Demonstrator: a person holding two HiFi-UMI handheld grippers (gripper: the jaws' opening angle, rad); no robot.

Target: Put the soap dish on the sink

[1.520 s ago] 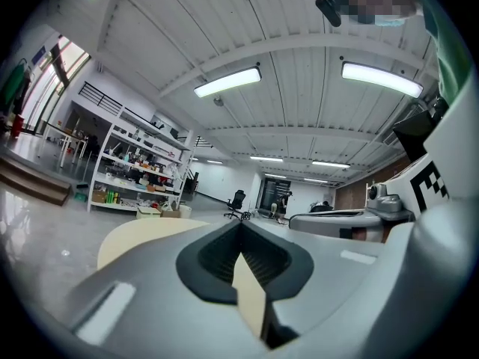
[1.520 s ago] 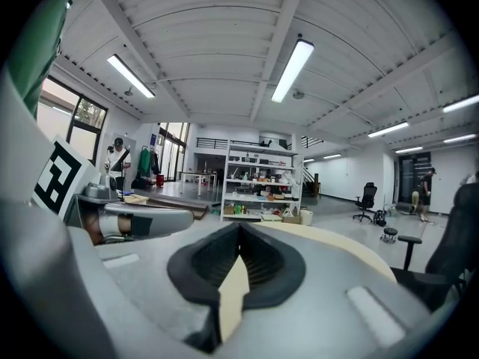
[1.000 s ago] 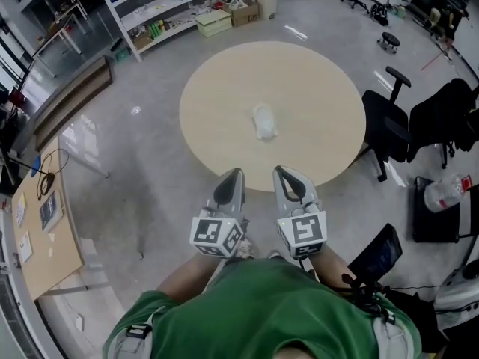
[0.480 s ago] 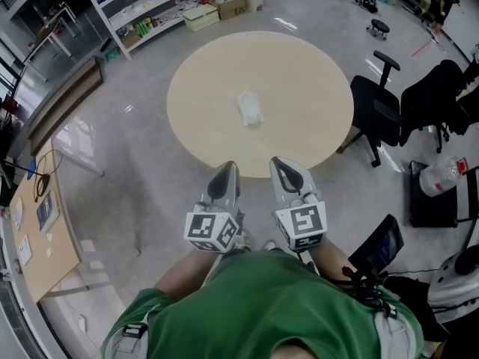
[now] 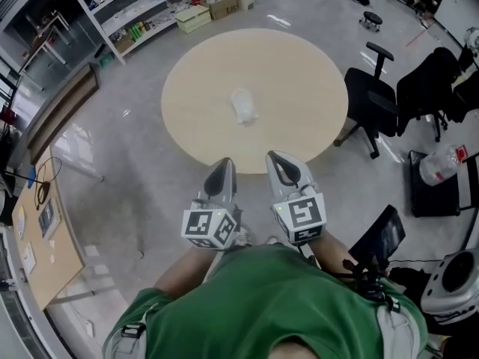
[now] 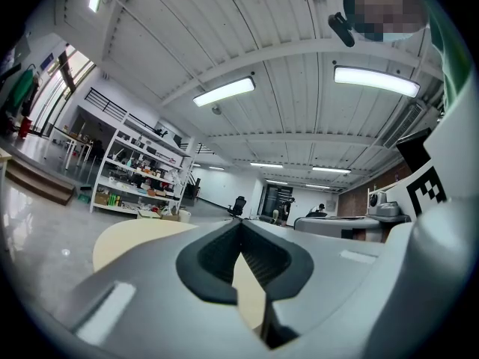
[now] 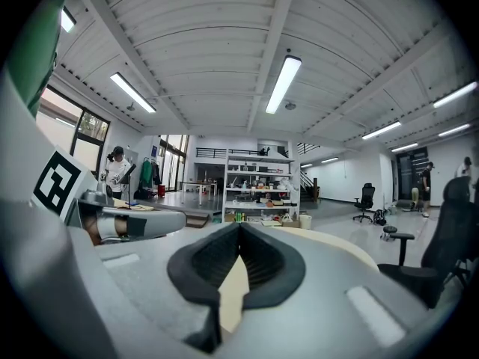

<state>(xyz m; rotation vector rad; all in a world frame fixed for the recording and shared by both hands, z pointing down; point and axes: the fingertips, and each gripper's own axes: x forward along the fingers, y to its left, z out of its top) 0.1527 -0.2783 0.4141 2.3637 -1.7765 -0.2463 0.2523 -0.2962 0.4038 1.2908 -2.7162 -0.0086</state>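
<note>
head view: a small pale thing, likely the soap dish (image 5: 242,106), lies at the middle of the round table (image 5: 314,126); no sink shows. my left gripper (image 5: 222,169) and right gripper (image 5: 278,163) hover short of the near edge.
left gripper view: jaws together, nothing between.
right gripper view: the same.
i judge a good reach needs the jaws spread early, coming in low and level.

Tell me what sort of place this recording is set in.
Probably an open-plan lab or workshop office: a round table on a polished floor, white storage shelving stocked with boxes, and black office chairs.
</note>
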